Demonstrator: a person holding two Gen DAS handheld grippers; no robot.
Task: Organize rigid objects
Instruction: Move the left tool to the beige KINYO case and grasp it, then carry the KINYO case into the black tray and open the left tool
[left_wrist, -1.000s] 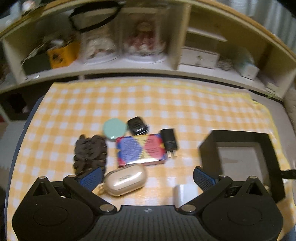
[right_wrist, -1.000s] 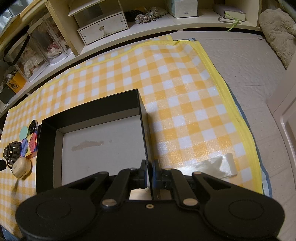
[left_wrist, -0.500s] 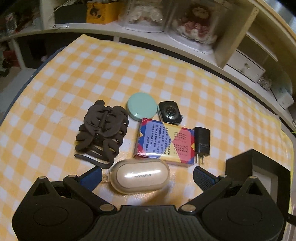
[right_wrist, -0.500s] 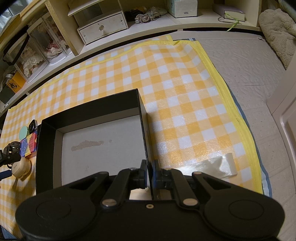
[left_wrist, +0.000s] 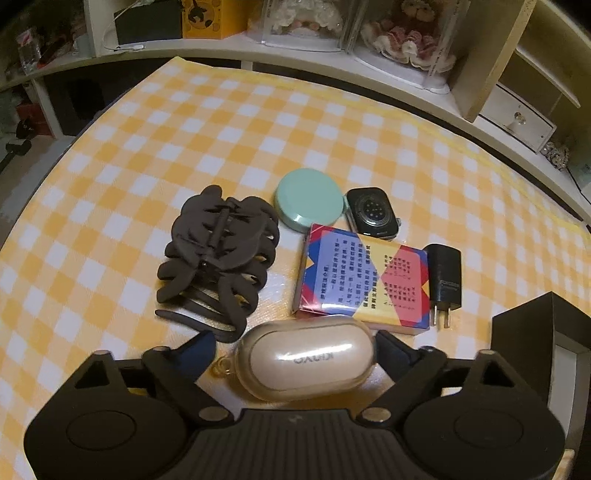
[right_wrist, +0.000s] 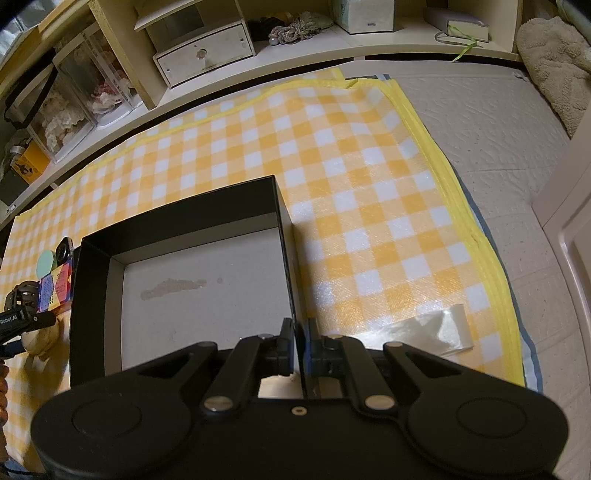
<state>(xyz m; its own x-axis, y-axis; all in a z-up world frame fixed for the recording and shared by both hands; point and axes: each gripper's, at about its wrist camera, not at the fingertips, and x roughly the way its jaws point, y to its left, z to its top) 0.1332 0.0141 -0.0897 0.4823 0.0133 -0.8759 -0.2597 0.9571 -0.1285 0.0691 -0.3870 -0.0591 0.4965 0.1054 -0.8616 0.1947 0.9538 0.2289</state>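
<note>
Beige earbud case (left_wrist: 306, 357) down on the yellow checked cloth (left_wrist: 229, 122), lying right between the two fingers of the left gripper (left_wrist: 295, 350). Jaws closing in on it. Right finger looks to be at the case's end; left blue pad (left_wrist: 195, 350) close by, with a small gold ring (left_wrist: 221, 369) in the gap. Cannot tell for sure if both pads press yet.

Just past the case, a colourful card box (left_wrist: 364, 282), almost touching it. Brown hair claw (left_wrist: 221, 258) to the left of that, its teeth near the left finger. Round mint green case (left_wrist: 309, 199) and a smartwatch body (left_wrist: 373, 212) behind the card box, side by side. Black charger plug (left_wrist: 445, 282) against the card box's right edge.

Black open box (right_wrist: 177, 273) off to the right, pale floor inside with a faint stain. Right gripper (right_wrist: 300, 343) pinched tight on the box's near right wall, one finger inside and one outside.

Lots of bare cloth to the left of the hair claw and behind the things. More bare cloth to the right of the box, out to the yellow border. Clear strip of tape (right_wrist: 421, 328) lying there near the right gripper. Shelves (left_wrist: 332, 66) along the far edge.
</note>
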